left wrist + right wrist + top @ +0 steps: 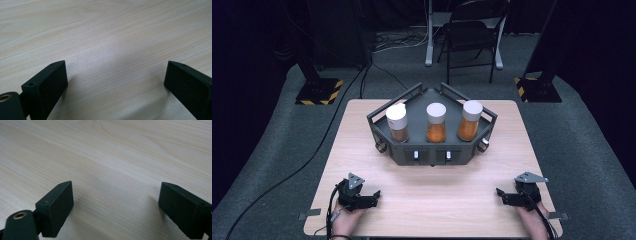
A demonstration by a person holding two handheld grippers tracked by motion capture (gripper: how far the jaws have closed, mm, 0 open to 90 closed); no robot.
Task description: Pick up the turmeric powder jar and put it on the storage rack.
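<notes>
A dark grey angular rack [432, 152] stands at the far middle of the wooden table [432, 200]. Three white-capped jars stand upright in it: a brown-filled one [397, 123] at the left, an orange one [436, 123] in the middle, another orange one [470, 120] at the right. My left gripper [373, 196] rests at the table's near left, held by a hand, jaws wide apart over bare wood [115, 65]. My right gripper [502, 195] rests at the near right, also open with nothing between its jaws [116, 187].
Beyond the table lie grey carpet, a folding chair [472, 35], stand bases with yellow-black striped tape [318, 92], and a black cable [312, 150] running along the floor at the left. Bare tabletop lies between the rack and both grippers.
</notes>
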